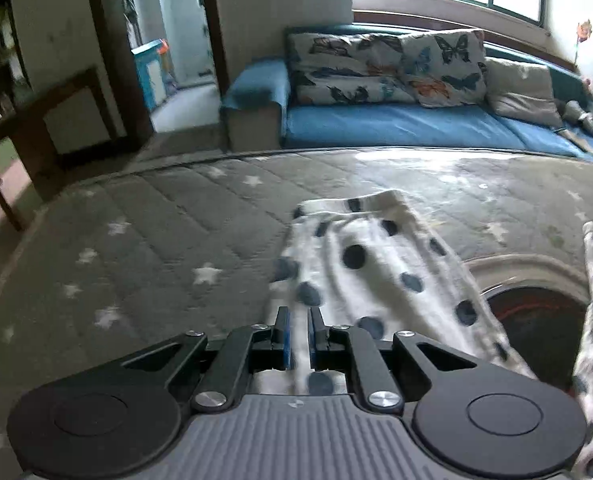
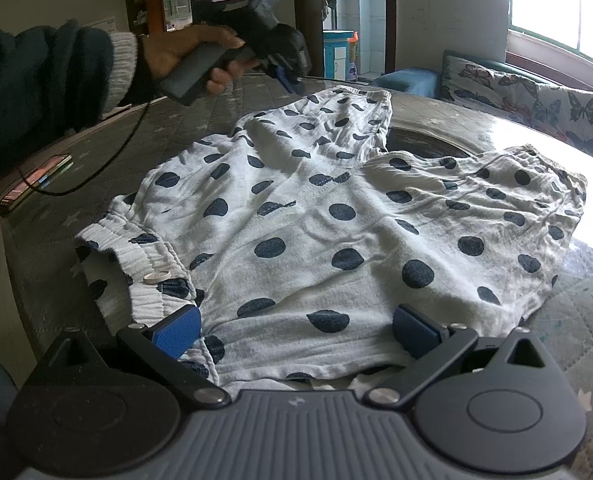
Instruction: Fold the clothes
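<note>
Shorts (image 2: 316, 216) lie spread ahead of the released right gripper (image 2: 296, 334), while the left gripper (image 1: 299, 336) pinches one leg hem, apparently to fold it.

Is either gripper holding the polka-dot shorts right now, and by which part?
The left gripper has its jaws nearly shut on one leg of the polka-dot shorts. The right gripper holds nothing.

Dark teal sleeve (image 2: 36, 80) with grey ribbed cuff; black, blue-padded hand-held gripper (image 2: 292, 78).
</note>
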Motion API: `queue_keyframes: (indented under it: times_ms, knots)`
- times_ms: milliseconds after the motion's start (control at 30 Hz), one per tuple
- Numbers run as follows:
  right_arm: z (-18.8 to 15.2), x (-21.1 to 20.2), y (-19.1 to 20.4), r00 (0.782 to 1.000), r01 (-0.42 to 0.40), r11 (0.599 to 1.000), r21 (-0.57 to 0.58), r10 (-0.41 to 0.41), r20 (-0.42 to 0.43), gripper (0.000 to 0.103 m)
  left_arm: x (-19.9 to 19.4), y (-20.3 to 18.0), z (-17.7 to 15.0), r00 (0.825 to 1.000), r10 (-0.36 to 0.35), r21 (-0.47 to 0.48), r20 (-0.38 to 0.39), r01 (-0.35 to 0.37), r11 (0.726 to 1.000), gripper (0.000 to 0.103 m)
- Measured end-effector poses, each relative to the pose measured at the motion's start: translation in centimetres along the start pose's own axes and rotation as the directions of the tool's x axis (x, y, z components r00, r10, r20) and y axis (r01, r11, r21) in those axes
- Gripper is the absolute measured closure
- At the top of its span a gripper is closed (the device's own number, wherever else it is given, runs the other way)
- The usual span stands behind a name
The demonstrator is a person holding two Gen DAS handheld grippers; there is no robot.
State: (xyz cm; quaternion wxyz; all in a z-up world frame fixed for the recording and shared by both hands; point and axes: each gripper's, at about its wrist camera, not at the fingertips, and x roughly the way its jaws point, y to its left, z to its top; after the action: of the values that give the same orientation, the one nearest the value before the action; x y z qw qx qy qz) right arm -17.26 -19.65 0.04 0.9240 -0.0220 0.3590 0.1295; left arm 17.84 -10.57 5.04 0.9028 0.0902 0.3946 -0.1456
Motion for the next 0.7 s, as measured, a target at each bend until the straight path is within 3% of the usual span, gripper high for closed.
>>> queue_keyframes:
  times_ms: [100,200,333,467,600,700]
  knots:
    - [0.0,0.0,0.0,1.0,0.001,1.0,0.0,-0.001,-0.002,0.0,1.7,-0.7,0.4,1.0,0.01,0.019,-0.027,-0.01,1.0,0.092]
    - [0.0,0.0,0.0,1.0,0.001,1.0,0.002,-0.001,-0.004,0.0,3.3,-1.0,0.6,0.997,0.066,0.055,-0.035,-0.064,0.996,0.092]
    - [0.0,-0.1,0.0,1.0,0.001,1.0,0.004,-0.001,-0.004,0.0,4.2,-0.1,1.7,0.996,0.075,0.031,-0.038,-0.074,0.997,0.091]
    - [0.0,0.0,0.0,1.0,0.002,1.0,0.004,-0.002,-0.001,0.0,5.1,0.0,2.5,0.993,0.118,0.045,-0.029,-0.117,0.992,0.083]
    - [-0.1,0.0,0.0,1.0,0.002,1.0,0.003,-0.002,0.0,0.0,4.5,-0.3,2.5,0.991,0.132,0.044,-0.023,-0.131,0.99,0.082]
    - [-0.2,0.1,0.0,1.0,0.002,1.0,0.002,-0.002,0.002,0.0,2.2,-0.5,1.5,0.995,0.099,0.05,-0.005,-0.099,0.994,0.082]
